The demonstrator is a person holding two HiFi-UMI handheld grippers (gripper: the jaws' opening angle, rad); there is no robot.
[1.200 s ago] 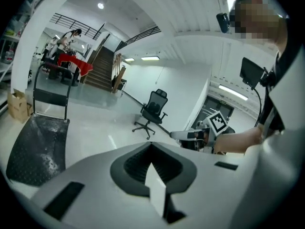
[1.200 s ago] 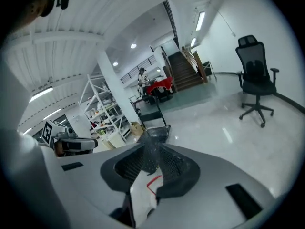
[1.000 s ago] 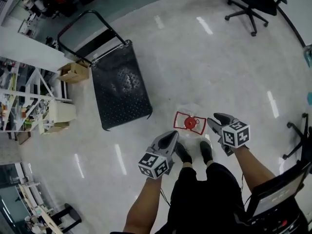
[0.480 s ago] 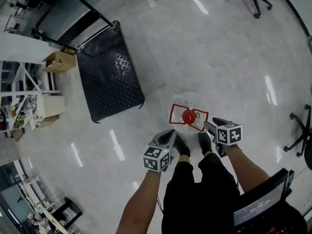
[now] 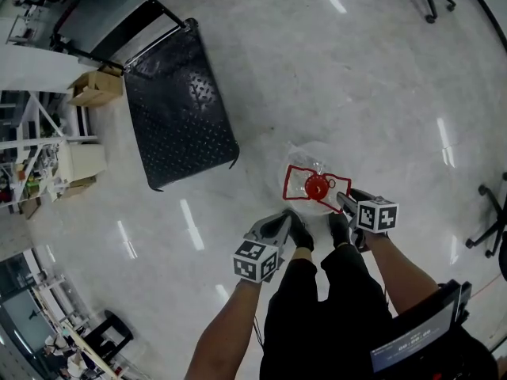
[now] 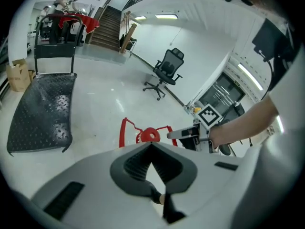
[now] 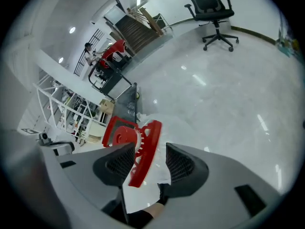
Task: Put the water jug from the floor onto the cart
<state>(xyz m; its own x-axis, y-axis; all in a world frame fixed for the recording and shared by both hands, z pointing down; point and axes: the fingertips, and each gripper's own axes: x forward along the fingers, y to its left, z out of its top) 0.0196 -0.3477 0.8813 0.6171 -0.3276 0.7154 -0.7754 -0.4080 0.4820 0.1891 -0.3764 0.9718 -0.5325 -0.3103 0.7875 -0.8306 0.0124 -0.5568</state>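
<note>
Right gripper view shows the right tongs (image 7: 149, 152), which have just been opening, spread wide astride the red handle (image 7: 143, 163) of the water jug (image 5: 310, 163). The jug stands on the floor (image 5: 380, 93) beside the cart (image 5: 178, 109), seemingly awaiting a lift. The left tongs (image 6: 152, 147) are pressed together, empty.

Bright overhead glare, fisheye-warped edges

Right tongs (image 7: 148, 162) have just opened around jug handle (image 7: 147, 138).
</note>
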